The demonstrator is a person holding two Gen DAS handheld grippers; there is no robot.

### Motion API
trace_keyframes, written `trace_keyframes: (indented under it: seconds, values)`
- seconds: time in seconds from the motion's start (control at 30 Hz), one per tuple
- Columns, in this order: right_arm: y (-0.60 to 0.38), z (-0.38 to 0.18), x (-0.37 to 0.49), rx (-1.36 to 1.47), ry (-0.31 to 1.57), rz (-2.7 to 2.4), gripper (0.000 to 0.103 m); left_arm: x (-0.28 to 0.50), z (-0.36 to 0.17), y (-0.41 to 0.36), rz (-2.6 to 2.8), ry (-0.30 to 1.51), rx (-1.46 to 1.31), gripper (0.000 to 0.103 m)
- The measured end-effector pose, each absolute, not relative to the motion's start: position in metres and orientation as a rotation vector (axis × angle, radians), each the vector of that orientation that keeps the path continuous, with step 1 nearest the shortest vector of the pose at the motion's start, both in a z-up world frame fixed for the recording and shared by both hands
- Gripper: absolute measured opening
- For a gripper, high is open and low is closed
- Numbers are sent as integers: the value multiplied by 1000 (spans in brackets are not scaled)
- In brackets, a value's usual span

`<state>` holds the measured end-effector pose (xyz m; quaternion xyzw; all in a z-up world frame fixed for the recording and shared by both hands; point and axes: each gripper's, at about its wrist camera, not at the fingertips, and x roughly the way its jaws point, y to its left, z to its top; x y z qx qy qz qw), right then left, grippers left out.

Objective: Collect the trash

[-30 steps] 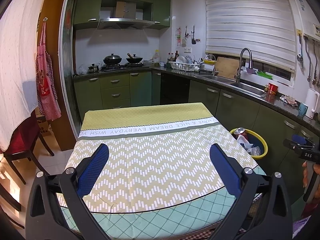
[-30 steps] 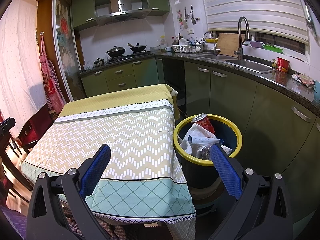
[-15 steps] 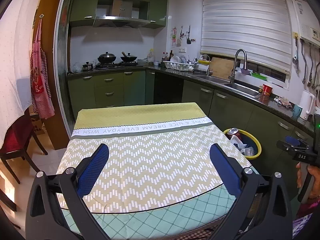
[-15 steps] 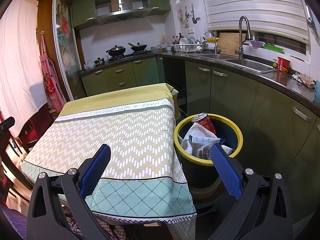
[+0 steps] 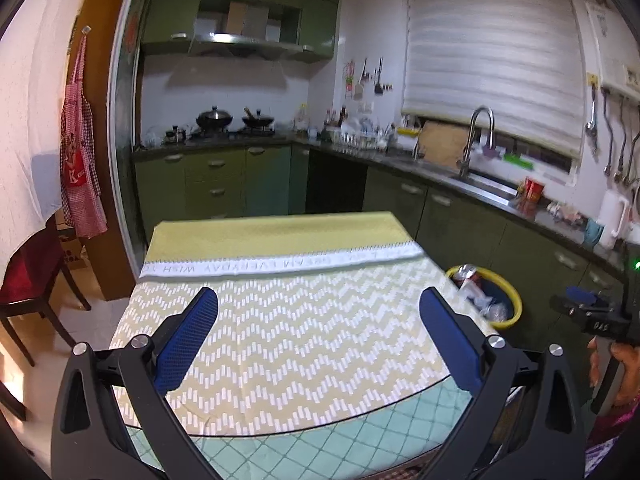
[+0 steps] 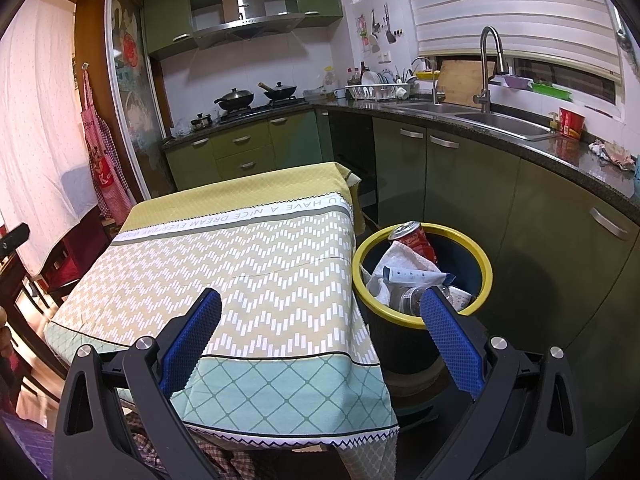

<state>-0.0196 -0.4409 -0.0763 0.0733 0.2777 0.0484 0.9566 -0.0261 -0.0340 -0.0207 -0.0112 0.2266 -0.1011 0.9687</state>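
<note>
With nothing left to pick on the tablecloth (image 6: 256,276), the task looks about done; trash sits in the yellow-rimmed bin (image 6: 484,264), just right of the table's near corner. Left gripper (image 5: 318,332) hovers over the cloth, jaws spread wide, empty. Right gripper (image 6: 320,332) same: jaws apart, nothing held, right finger (image 6: 450,340) overlapping the bin's near rim in view.

Bin contents: red can (image 6: 414,238) leaning at the far rim, crumpled white paper (image 6: 404,258), a tube-like item (image 6: 416,277), a clear plastic bottle (image 6: 408,298). Pile sits close to rim level.

Step in hand, judged: a final check. Do it well by sweeping both cameras over the cloth and the floor beside the bin for strays, and keep fingers clear of the can so it doesn't tip out.

Writing: cloth band reads "HAVE A NICE DREAM EVERYDAY", upside down from here. Left view shows "DAS" on the other gripper's body (image 5: 600,326). Can label unreadable.
</note>
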Motion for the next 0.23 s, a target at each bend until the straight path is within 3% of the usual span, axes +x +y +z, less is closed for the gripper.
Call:
trace_keyframes:
  seconds: [0.23]
  values:
    - [-427,-74,9,99,575,129,98,21,-40,-27,-177,566,-16,96]
